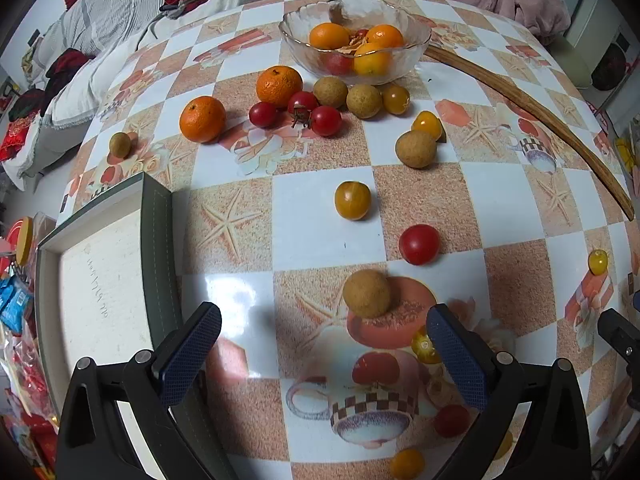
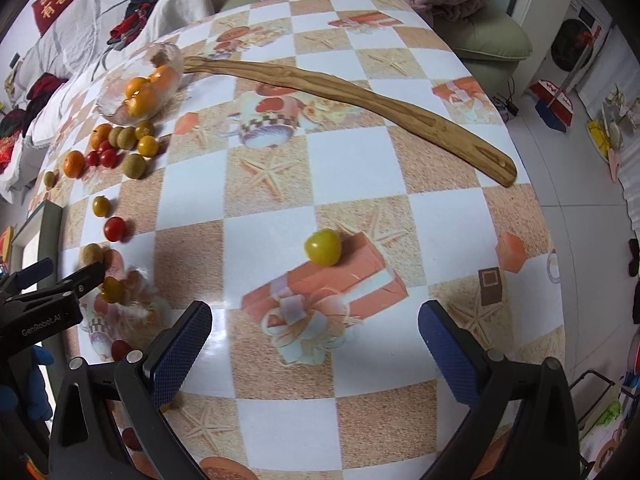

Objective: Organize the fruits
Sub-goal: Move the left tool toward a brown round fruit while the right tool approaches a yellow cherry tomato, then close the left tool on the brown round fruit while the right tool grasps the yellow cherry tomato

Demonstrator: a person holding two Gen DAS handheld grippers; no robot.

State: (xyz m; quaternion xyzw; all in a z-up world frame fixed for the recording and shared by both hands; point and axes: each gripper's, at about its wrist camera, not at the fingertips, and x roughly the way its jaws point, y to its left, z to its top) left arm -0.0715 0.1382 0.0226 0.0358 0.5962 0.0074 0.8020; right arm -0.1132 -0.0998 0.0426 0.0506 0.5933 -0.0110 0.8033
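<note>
A glass bowl [image 1: 416, 46] at the table's far side holds oranges and tomatoes; it also shows in the right wrist view [image 2: 116, 114]. Loose fruit lies in front of it: two oranges [image 1: 202, 119], red tomatoes [image 1: 326, 121], brown longans [image 1: 363, 100] and yellow tomatoes [image 1: 352, 200]. My left gripper [image 1: 324, 354] is open and empty, just behind a longan [image 1: 366, 293]; a red tomato [image 1: 419, 244] lies beyond. My right gripper [image 2: 316, 350] is open and empty, with a yellow tomato [image 2: 323, 247] ahead of it.
A grey-rimmed box [image 1: 156, 248] stands at the left. A long curved wooden stick [image 2: 360, 96] lies across the far right of the table. The table edge runs close on the right [image 2: 540, 216]. The left gripper shows in the right view [image 2: 48, 296].
</note>
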